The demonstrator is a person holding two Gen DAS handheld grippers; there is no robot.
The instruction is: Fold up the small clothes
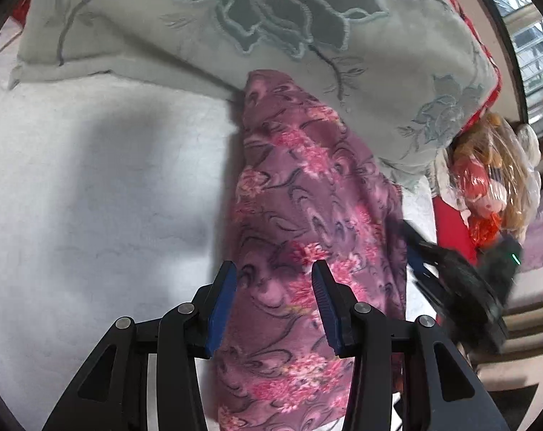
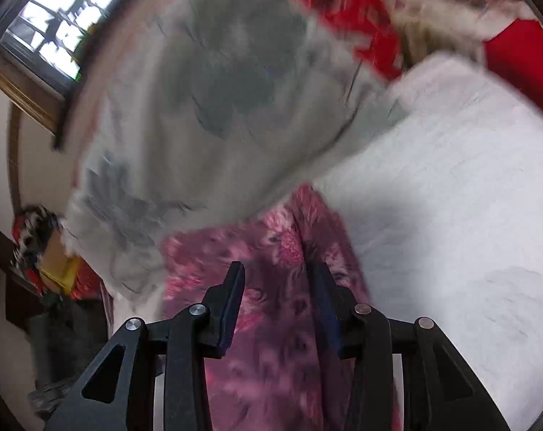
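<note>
**Pink floral cloth lying in a long strip, both grippers over it**

Left wrist view. The left gripper [image 1: 271, 298] hangs low over a pink-and-purple floral cloth [image 1: 307, 197]. Its blue pads [image 1: 222, 298] stand apart, a moderate gap, with the fabric passing beneath and between them; nothing looks pinched. The cloth runs as a long narrow band from near the camera to the far end, where its tip meets a grey blanket [image 1: 235, 36] with a dark flower pattern. It lies on a white bed sheet [image 1: 92, 179], bare to the left. To the right, near the cloth's edge, the right gripper [image 1: 462, 273] shows as a dark smear. Beyond it, a stuffed toy in clear plastic [image 1: 487, 179] and a window [image 1: 515, 18].

Right wrist view. Heavily smeared throughout. The right gripper [image 2: 275, 305] sits above the same cloth [image 2: 271, 251], jaws parted about as much as the left; the fabric seems loose between them. Grey blanket [image 2: 199, 107] far and left, white sheet [image 2: 451, 197] right, red bedding [image 2: 343, 10] at the far edge.

Risks, as I judge them. The blur suggests a fast-moving right tool; a grab at that pace could miss the edge or catch only the top layer, so the fold comes out skewed. The far tip touching the blanket may drag. Thick fleecy fabric could bunch and slip from the pads. The two grippers are near each other and might collide.
</note>
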